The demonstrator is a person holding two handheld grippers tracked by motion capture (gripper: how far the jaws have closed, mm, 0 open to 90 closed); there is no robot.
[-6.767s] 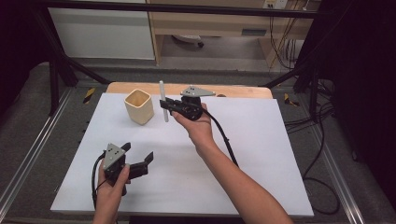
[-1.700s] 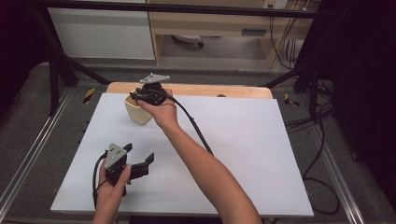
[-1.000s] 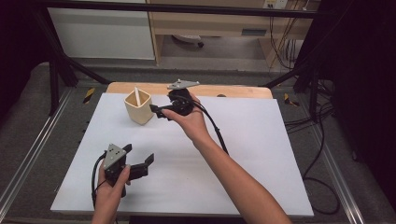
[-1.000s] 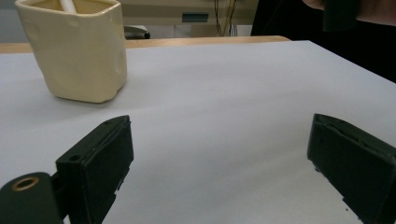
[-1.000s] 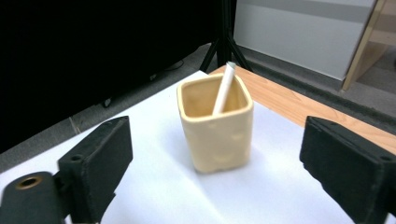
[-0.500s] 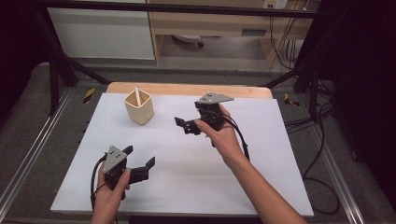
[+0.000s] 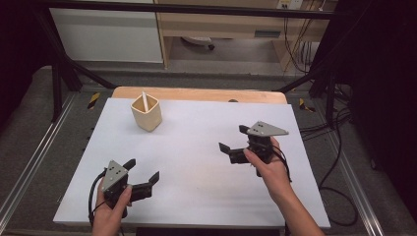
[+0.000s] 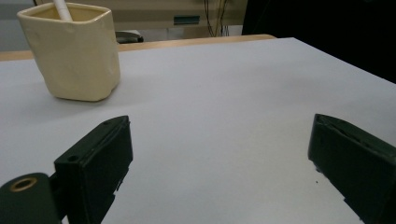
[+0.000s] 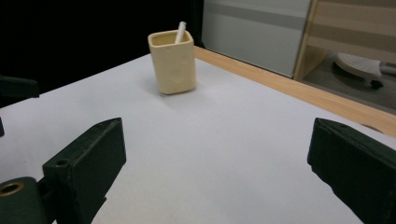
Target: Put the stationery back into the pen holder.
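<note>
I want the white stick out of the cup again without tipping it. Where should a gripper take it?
Grip the white stick on its bare top end above the cream cup, coming from above; it leans on the rim, so probably lift along its tilt.

A lab — black frame rig (image 7: 59, 73), trailing cables (image 7: 339, 147), white worktable (image 7: 196, 147).

Cup (image 7: 146, 112) sitting far-left on table (image 7: 196, 196), near back edge. Stick (image 7: 145, 102) standing in cup, leaning against one side. My left gripper (image 7: 143, 177) resting near-left, well in front of cup. My right gripper (image 7: 231, 142) hovering right of centre, well apart from cup and left gripper.
</note>
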